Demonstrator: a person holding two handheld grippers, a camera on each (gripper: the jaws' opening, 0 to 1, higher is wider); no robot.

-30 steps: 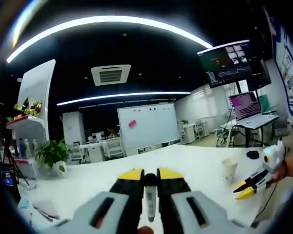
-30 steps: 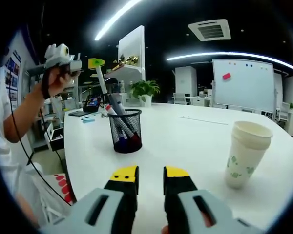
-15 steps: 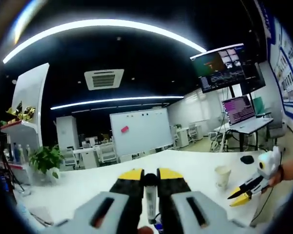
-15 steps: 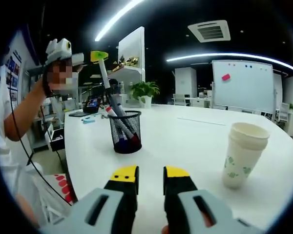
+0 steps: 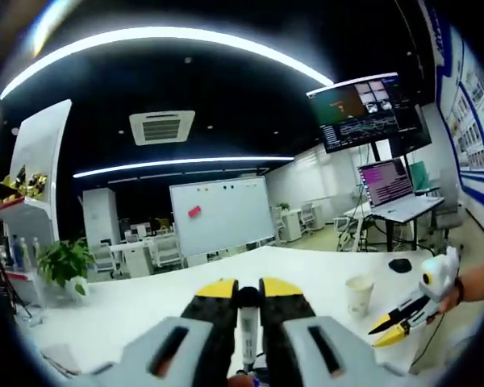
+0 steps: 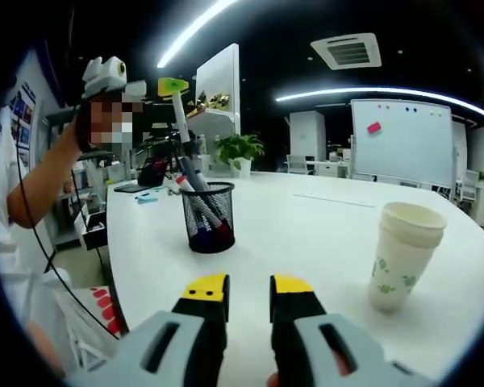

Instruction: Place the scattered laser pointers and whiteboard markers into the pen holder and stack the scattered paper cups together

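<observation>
**Marker clamped in left gripper above pen holder; right gripper empty**

Left gripper view, near: left gripper [image 5: 248, 292] has its yellow-tipped jaws closed on a whiteboard marker [image 5: 248, 326], held lengthwise between them with the dark cap end toward the jaw tips. White bench [image 5: 145, 302] lies beyond the jaws. Further right on it stands the stacked paper cups [image 5: 359, 295], with the right gripper [image 5: 391, 321] just beside them at the bench edge, held by a hand [image 5: 454, 292]. Far: a whiteboard [image 5: 218, 214], a potted plant [image 5: 60, 262], a wall monitor [image 5: 367, 109] and an open laptop [image 5: 391, 181].

Right gripper view, near: right gripper's jaws stand slightly apart with nothing between them, low over the bench. To the right, near the jaws, the paper cup stack stands upright, one cup nested in another. Ahead and left, well apart from the right gripper, the black mesh pen holder [image 6: 207, 216] stands upright, with several markers leaning inside. Above it, the left gripper hangs, raised by the person's hand, with its marker slanting down toward the holder's mouth; whether the marker's lower end is inside the rim cannot be told.
</observation>
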